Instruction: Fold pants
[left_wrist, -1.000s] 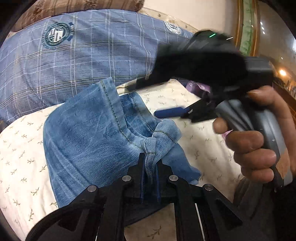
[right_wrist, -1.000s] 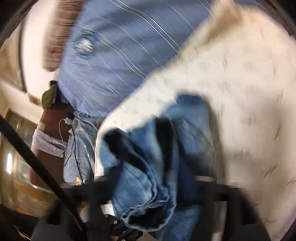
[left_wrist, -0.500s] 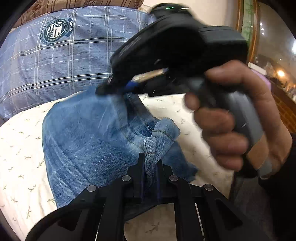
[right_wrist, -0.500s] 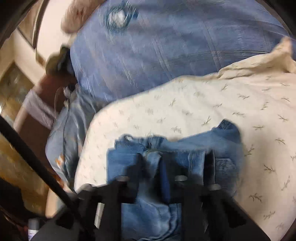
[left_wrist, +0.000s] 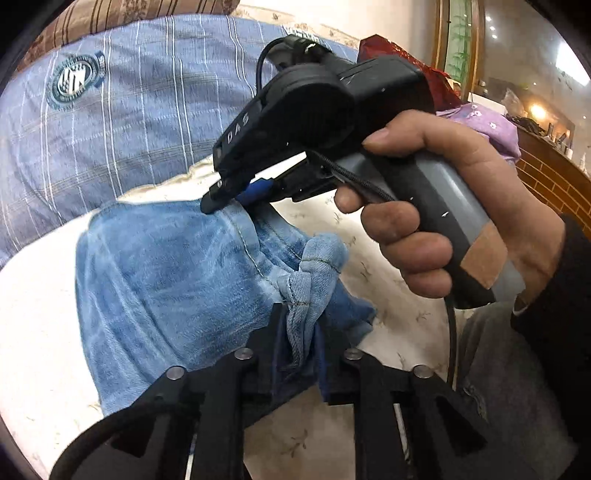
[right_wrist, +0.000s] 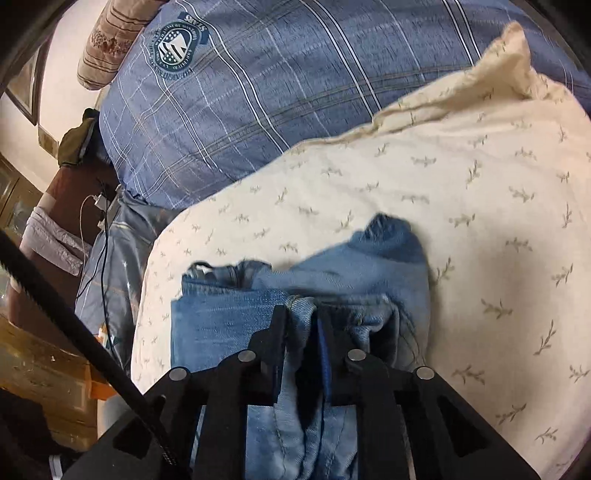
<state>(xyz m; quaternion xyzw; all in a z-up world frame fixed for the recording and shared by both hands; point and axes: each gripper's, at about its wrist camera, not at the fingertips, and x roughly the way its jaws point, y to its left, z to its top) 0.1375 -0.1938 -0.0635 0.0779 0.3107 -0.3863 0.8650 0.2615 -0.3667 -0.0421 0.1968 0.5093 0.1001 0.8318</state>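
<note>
Light blue denim pants (left_wrist: 159, 280) lie bunched on a cream leaf-print pillow (left_wrist: 37, 295). My left gripper (left_wrist: 301, 328) is shut on a bunched hem of the pants. In the left wrist view my right gripper (left_wrist: 236, 195), held in a bare hand, comes down on the far edge of the pants. In the right wrist view the right gripper (right_wrist: 301, 332) is shut on a fold of the pants (right_wrist: 221, 317), which lie across the cream pillow (right_wrist: 461, 206).
A blue plaid pillow (right_wrist: 280, 96) leans behind the cream one and also shows in the left wrist view (left_wrist: 110, 122). A striped brown cushion (right_wrist: 110, 44) lies further back. White cables (right_wrist: 99, 206) hang at the bed's left side. Purple cloth (left_wrist: 487, 125) lies at the right.
The right gripper swung left and down onto the far edge of the pants and closed on a fold. The left gripper kept its hold on the hem.
</note>
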